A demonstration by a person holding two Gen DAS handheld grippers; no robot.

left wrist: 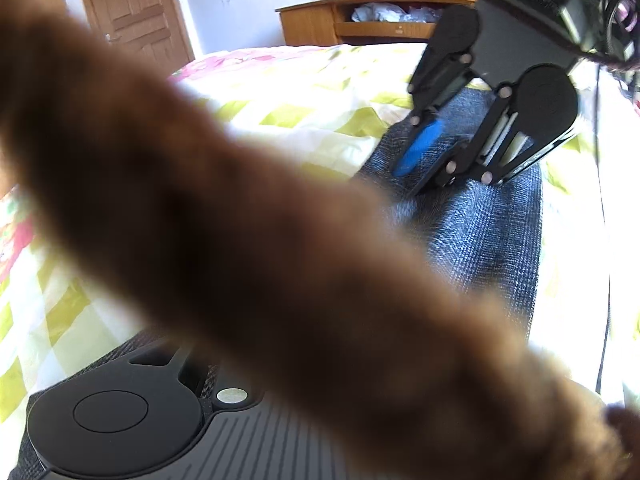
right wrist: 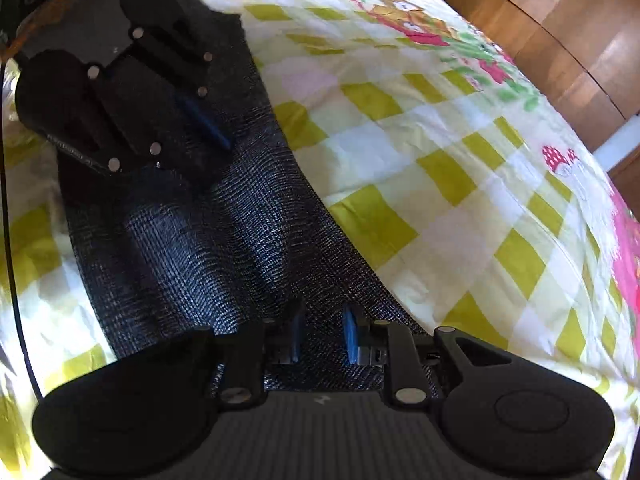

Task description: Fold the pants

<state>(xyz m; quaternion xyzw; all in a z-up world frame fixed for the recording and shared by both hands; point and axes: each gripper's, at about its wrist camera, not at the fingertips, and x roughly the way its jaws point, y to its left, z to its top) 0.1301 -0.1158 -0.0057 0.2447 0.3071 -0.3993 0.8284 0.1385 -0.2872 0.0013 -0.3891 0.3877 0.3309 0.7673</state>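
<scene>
Pants (right wrist: 224,240) lie flat on the bed (right wrist: 440,160) beneath both tongs — probably mid-fold. Right tongs (right wrist: 324,336) stand narrowly parted, cloth between but unpinched; left tongs (right wrist: 200,148) — jaw state unclear. Next: regrip an edge.

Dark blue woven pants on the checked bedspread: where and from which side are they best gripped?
Probably the dark blue woven pants' long edge beside the yellow-checked bedspread, from that side: the cloth lies flat, so only edges offer a lip.

A blurred brown mass (left wrist: 280,240) hides the left gripper's jaws; pants (right wrist: 208,248) run off-frame.
</scene>
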